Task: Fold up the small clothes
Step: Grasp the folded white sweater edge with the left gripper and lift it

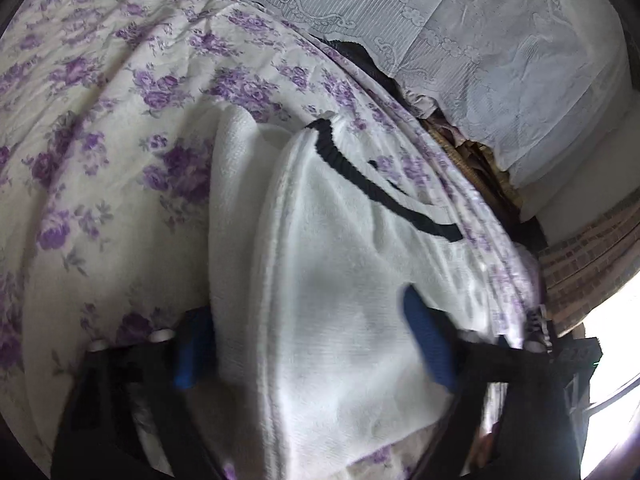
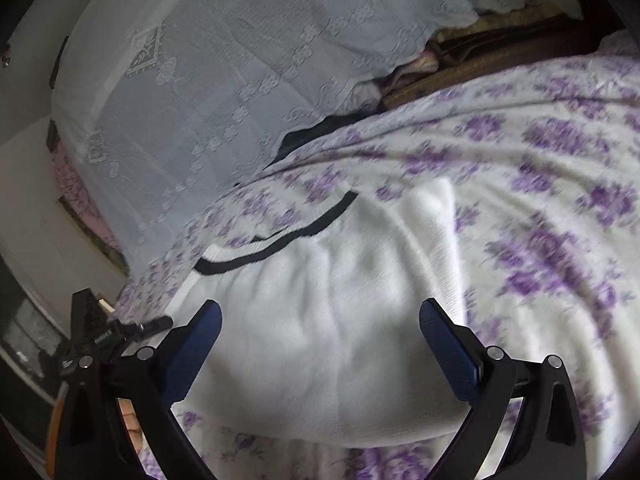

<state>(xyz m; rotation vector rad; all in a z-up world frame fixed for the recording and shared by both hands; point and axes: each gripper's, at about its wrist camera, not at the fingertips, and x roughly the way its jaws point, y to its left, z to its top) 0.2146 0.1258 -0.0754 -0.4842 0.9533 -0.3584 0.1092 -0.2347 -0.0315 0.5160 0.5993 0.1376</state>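
The left gripper (image 1: 316, 344) had a thick fold of the white knit garment (image 1: 340, 272) bunched between its blue pads (image 1: 426, 340), the cloth filling the gap and touching both, so it appeared to be clamped on that fold, though motion blur left the contact a little uncertain. It pointed steeply down at the bed. Just ahead of its fingertips the garment's black-trimmed edge (image 1: 384, 188) curved away, and the cloth lay on a bedspread with purple flowers (image 1: 120, 128).

The right gripper (image 2: 320, 344) stood wide open, its blue pads (image 2: 448, 348) well apart and hanging above the flat part of the same garment (image 2: 320, 312) without pinching it. It tilted down less sharply.

Beyond both grippers, past the far edge of the bedspread, a white lace cover (image 2: 208, 92) draped over a raised surface.

Only the right wrist view showed brown folded blankets (image 2: 480, 48) beyond the lace, and black mount hardware (image 2: 104, 336) beside its left finger. Only the left wrist view showed a woven mat (image 1: 592, 248) off to the right and bright window light beside it.
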